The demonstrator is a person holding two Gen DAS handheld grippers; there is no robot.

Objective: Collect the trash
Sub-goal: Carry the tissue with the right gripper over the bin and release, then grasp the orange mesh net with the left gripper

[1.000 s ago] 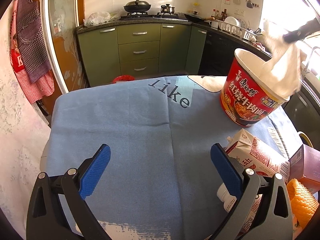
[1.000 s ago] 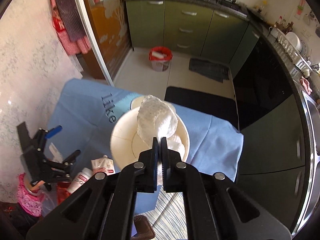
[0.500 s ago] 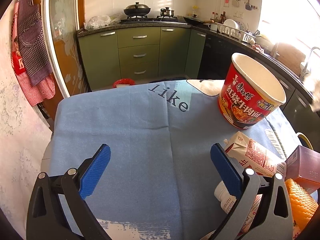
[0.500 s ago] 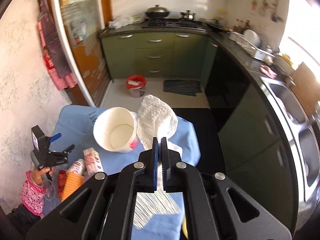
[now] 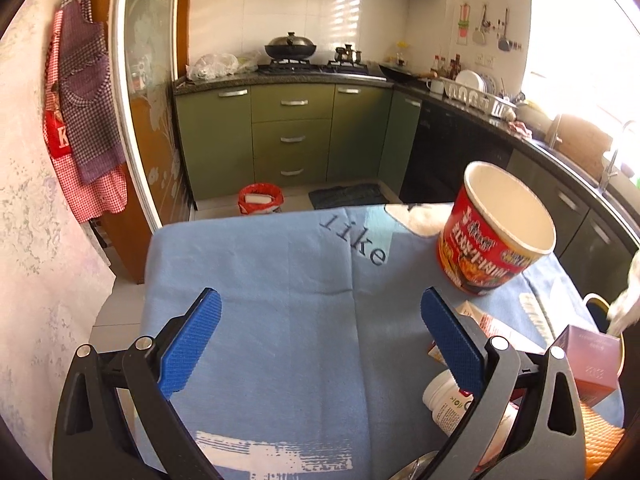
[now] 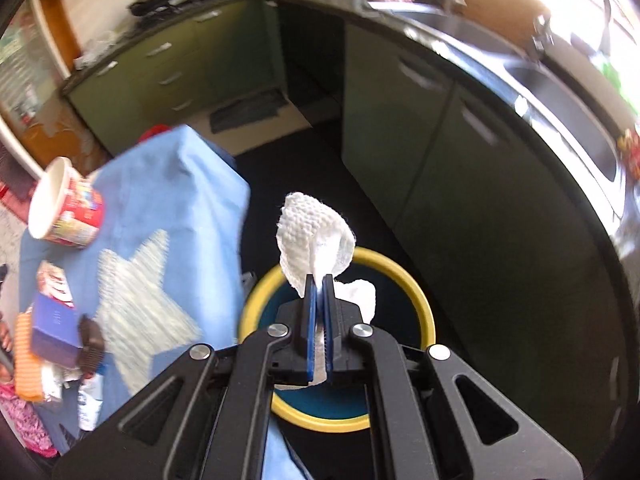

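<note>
Now the right gripper [image 6: 319,280] pinches a crumpled white paper towel [image 6: 314,236] between its closed jaws, above the yellow-rimmed bin [image 6: 416,292] beside the blue-clothed table [image 6: 168,208], while the left gripper [image 5: 320,320] hovers open over the cloth near the noodle cup [image 5: 492,236].

Blue-clothed table [image 5: 280,320]; noodle cup [image 5: 496,236], carton [image 5: 496,326], bottle [image 5: 444,398], purple box [image 5: 590,354], possibly sponge [image 5: 600,436].

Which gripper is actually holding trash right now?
The right gripper: its blue pads are shut on the white paper towel, above the yellow-rimmed bin. The left gripper is open and holds nothing.
</note>
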